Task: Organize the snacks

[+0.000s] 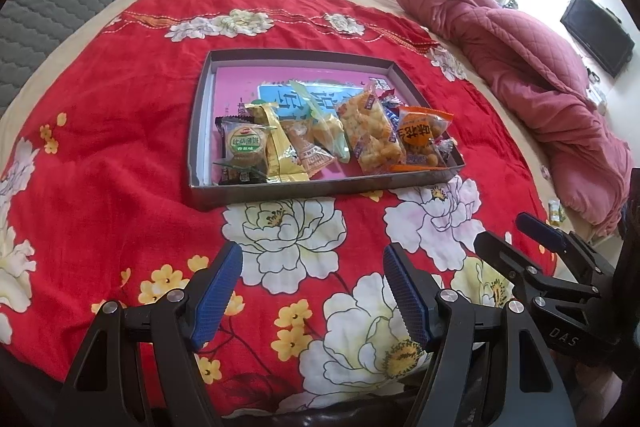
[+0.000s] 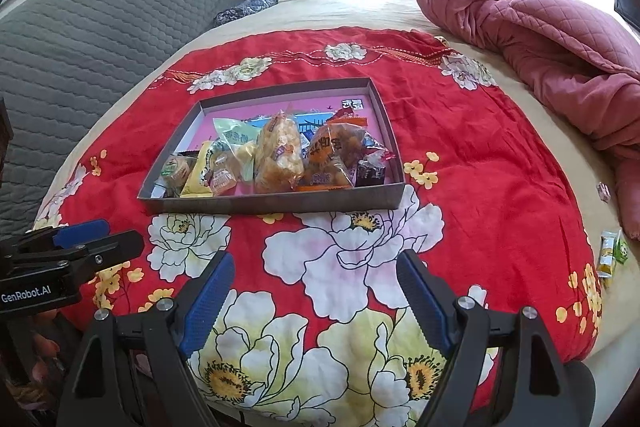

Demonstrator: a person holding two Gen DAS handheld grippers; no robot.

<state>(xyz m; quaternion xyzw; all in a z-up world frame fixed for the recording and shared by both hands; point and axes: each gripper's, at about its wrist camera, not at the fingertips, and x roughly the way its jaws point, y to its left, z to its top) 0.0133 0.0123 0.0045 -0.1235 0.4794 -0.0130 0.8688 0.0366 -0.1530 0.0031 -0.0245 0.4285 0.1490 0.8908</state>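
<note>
The left gripper (image 1: 312, 291) hangs with its 2 blue-padded fingers spread wide and nothing between them, over the red floral blanket (image 1: 120, 155). The right gripper (image 2: 316, 301) is the same: jaws apart, empty.

From both, the shallow grey cardboard tray (image 1: 200, 131) lies straight ahead, toward the upper centre of each frame, well apart from the fingertips. Its long axis runs left to right across the frame, and the packets are crowded along its near wall. The clear bag of golden puffed snacks (image 2: 278, 155) points away from the fingers.

Neither hand looks clearly nearer, so I judge either could reach in.

Only the right wrist view clearly shows 2 small green-and-yellow packets (image 2: 612, 253) lying loose at the right edge of the frame, outside the tray. The left view shows only a sliver there.
</note>
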